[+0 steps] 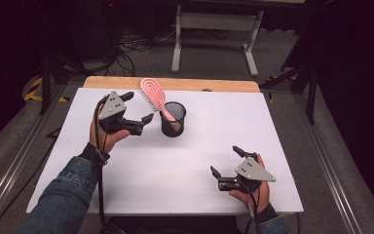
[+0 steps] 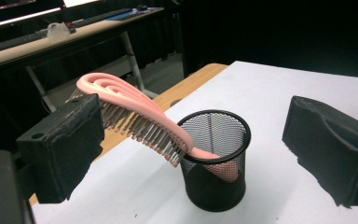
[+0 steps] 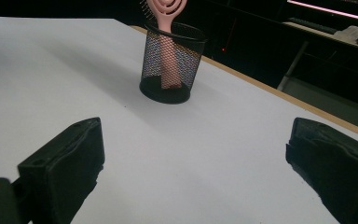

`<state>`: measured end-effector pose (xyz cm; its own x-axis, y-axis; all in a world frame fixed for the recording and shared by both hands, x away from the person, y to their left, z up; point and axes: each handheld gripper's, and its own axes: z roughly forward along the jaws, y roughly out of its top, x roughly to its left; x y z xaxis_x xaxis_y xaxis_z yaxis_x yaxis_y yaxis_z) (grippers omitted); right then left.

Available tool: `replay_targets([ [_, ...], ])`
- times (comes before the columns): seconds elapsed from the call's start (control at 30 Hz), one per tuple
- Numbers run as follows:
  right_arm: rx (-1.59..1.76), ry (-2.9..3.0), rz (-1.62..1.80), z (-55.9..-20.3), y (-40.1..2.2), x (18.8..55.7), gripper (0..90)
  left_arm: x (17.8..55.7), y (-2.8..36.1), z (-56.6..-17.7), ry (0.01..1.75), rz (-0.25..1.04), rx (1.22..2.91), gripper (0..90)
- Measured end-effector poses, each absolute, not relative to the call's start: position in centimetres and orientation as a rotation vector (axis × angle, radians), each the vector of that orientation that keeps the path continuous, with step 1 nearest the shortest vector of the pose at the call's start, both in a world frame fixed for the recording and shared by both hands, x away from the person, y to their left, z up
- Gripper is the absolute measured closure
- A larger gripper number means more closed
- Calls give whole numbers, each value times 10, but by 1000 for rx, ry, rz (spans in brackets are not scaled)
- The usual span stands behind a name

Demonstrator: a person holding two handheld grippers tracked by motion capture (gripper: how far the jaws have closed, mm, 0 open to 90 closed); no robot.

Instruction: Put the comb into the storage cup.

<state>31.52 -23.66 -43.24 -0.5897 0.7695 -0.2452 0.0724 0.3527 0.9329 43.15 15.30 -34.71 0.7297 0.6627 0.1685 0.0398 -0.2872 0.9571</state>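
Note:
A pink hairbrush (image 1: 154,95) stands handle-down in a black mesh cup (image 1: 174,119) at the table's middle back, its head leaning out to the left over the rim. In the left gripper view the hairbrush (image 2: 135,114) slants up from the cup (image 2: 214,161), bristles down. My left gripper (image 1: 137,106) is open just left of the cup, nothing between its jaws. My right gripper (image 1: 226,160) is open near the front right, empty, and faces the cup (image 3: 170,63) and hairbrush (image 3: 166,14) from a distance.
The white table top (image 1: 199,146) has a wooden strip (image 1: 175,84) along its far edge. A white desk frame (image 1: 216,34) and cables lie on the floor beyond. Metal rails run along both sides of the table.

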Motion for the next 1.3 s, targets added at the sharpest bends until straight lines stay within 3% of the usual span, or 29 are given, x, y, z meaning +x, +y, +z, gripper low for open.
replay_targets([
  [1.3,720,1919,1267,-432,-236,314,45,398,148,-352,440,666,1830,66],
])
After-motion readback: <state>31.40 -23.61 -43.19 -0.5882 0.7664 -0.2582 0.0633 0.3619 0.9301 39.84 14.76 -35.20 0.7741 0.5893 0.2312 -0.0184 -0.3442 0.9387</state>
